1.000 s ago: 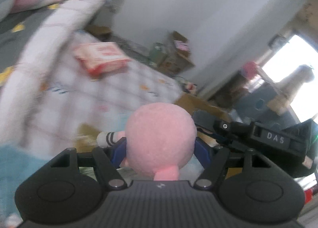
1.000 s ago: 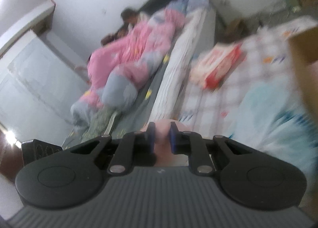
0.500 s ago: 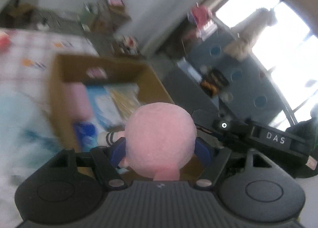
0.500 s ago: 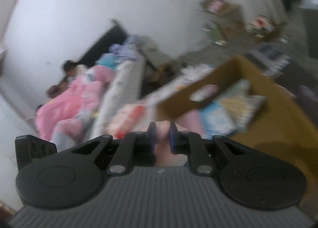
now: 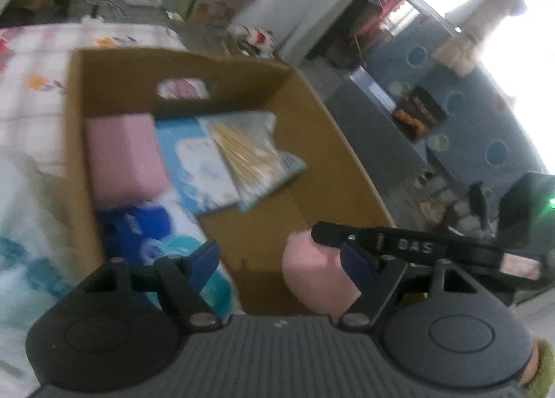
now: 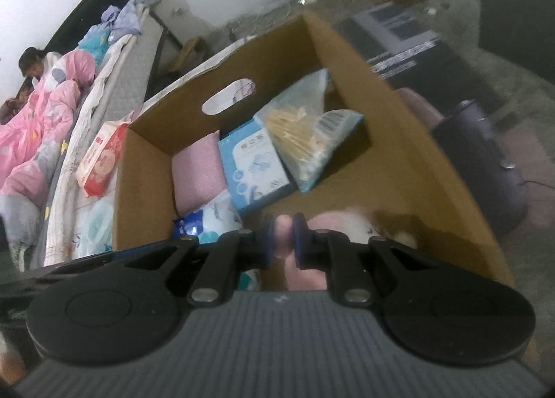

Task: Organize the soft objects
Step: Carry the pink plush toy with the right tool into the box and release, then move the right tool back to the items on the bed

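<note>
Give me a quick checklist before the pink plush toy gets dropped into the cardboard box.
1. Pink plush toy above cardboard box: ok.
2. Bare box floor under it: ok.
3. Left gripper jaws opening, toy off its left pad: ok.
4. Right gripper released: not ok, shut on a pink part.
5. Box contents, such as the pink block, clear of the drop: ok.
6. Height above floor: cannot tell.

A person [image 6: 33, 65] lies under a pink quilt [image 6: 38, 120] on the bed [image 6: 131, 61]; a blue cabinet [image 5: 461, 113] stands by the window.

"DAS" on the right tongs' black housing [image 5: 416, 247].
</note>
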`<state>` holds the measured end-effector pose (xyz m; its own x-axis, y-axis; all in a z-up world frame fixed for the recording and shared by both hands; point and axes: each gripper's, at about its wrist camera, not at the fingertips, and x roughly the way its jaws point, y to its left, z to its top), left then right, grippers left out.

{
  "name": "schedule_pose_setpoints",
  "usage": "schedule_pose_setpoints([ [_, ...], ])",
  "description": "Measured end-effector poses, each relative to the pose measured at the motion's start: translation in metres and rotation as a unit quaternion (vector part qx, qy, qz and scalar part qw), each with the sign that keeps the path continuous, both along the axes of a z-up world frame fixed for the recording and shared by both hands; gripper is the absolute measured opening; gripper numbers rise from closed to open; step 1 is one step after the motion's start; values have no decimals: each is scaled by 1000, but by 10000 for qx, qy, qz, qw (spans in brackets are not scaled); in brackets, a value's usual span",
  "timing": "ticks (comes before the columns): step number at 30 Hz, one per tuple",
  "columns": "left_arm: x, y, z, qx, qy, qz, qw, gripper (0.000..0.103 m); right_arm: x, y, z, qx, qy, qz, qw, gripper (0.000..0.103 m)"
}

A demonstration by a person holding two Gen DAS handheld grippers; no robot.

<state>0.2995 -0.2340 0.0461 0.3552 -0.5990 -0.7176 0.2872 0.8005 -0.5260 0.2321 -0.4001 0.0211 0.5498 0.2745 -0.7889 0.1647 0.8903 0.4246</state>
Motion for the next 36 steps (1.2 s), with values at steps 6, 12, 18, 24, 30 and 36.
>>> schedule_pose_setpoints([
  [6,0,41,29,82,-341,382,9987,78,44,20,-13,363,157,72,9992,10],
  [12,-2,70,39,95,-455,589,9972,78,63,37,-9,469,17,-109,9988,10],
  [18,-10,80,41,200,-544,589,9966,78,67,45,-11,553,-16,-10,9985,29],
  [24,-28,91,49,233,-728,521,9957,80,39,34,10,735,-344,-187,9965,50],
  [30,-58,107,64,411,-1015,452,9930,84,-14,33,37,908,-837,-198,9922,55],
  [36,-103,139,70,722,-1223,364,9892,88,-71,67,57,969,-1259,76,9873,56],
])
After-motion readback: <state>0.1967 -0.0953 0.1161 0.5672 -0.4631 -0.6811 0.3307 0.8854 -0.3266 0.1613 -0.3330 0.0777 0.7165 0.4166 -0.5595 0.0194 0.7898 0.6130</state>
